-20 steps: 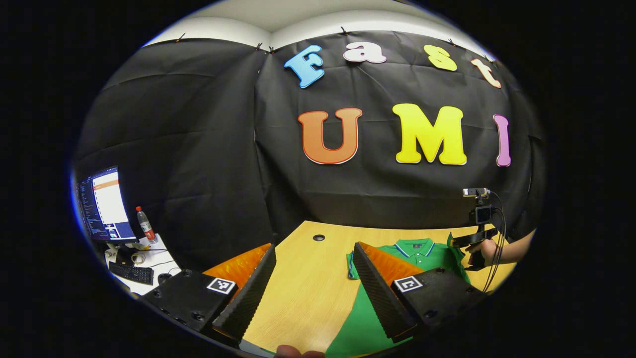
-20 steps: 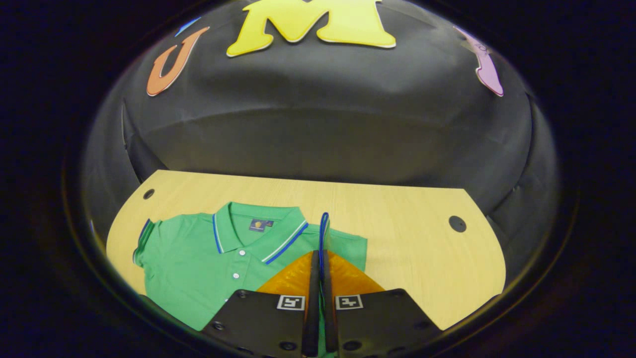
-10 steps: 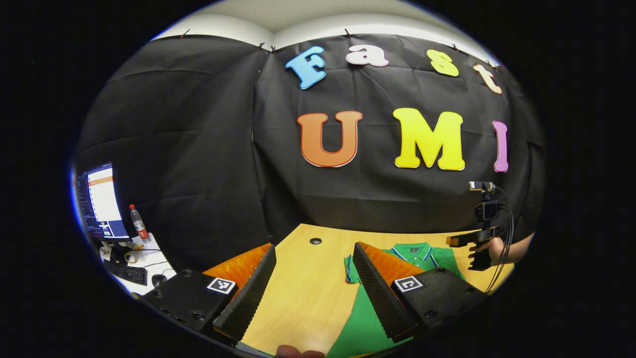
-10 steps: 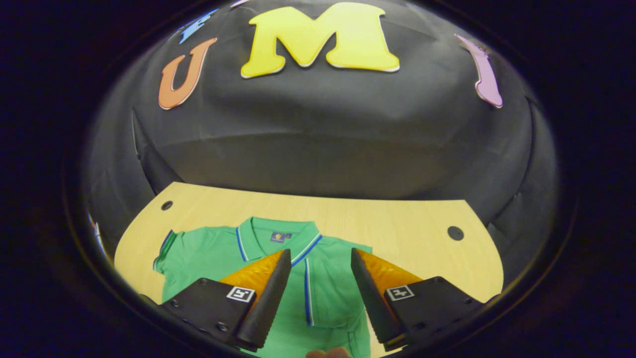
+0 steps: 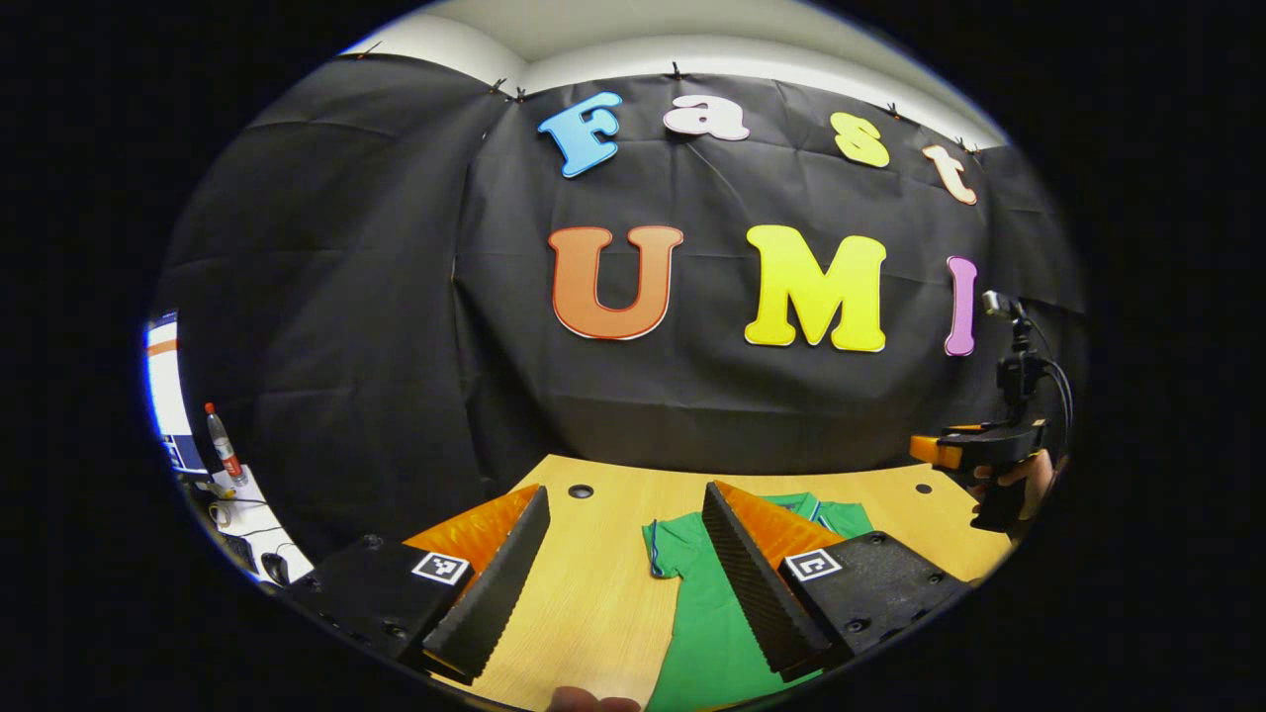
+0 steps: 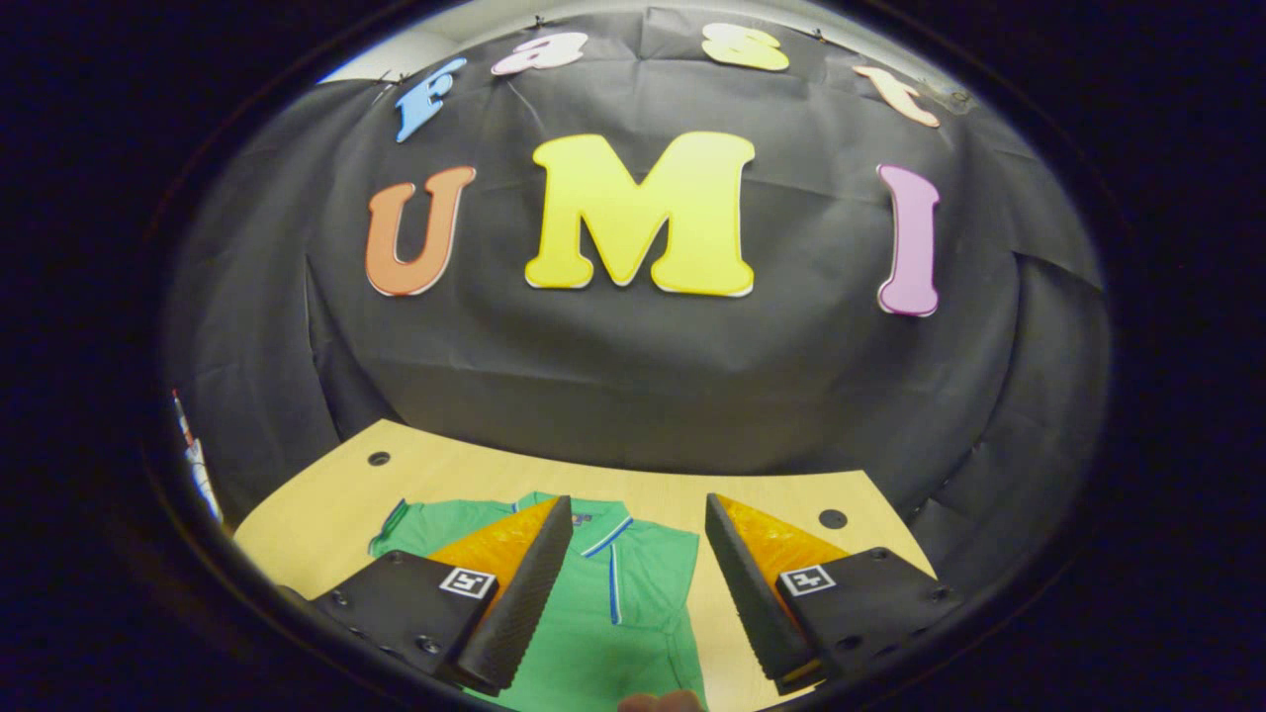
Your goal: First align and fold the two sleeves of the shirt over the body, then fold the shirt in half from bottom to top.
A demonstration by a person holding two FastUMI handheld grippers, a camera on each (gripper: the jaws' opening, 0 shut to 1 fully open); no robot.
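Observation:
The green polo shirt (image 6: pixel 603 633) lies flat on the wooden table (image 6: pixel 316 514), collar (image 6: pixel 598 534) toward the wall. Its right sleeve is folded over the body, the blue-striped cuff (image 6: pixel 613 585) running down the chest. The left sleeve (image 6: pixel 396 519) still spreads out sideways. My right gripper (image 6: pixel 638 502) hovers open above the shirt, nothing between its fingers. In the left gripper view the shirt (image 5: pixel 712 623) and its left sleeve (image 5: pixel 668 542) lie below my open left gripper (image 5: pixel 623 494). The right gripper (image 5: pixel 935 452) hangs high at the right in a hand (image 5: pixel 1029 480).
The table has cable holes (image 6: pixel 379 458) (image 6: pixel 833 518) near its back corners, and bare wood (image 5: pixel 593 603) lies left of the shirt. Off to the left stands a side desk with a monitor (image 5: pixel 163 396) and a bottle (image 5: pixel 220 440).
My right gripper opened, let go of the right sleeve on the shirt's body, then rose and drew back. My left gripper stayed open and swung a little.

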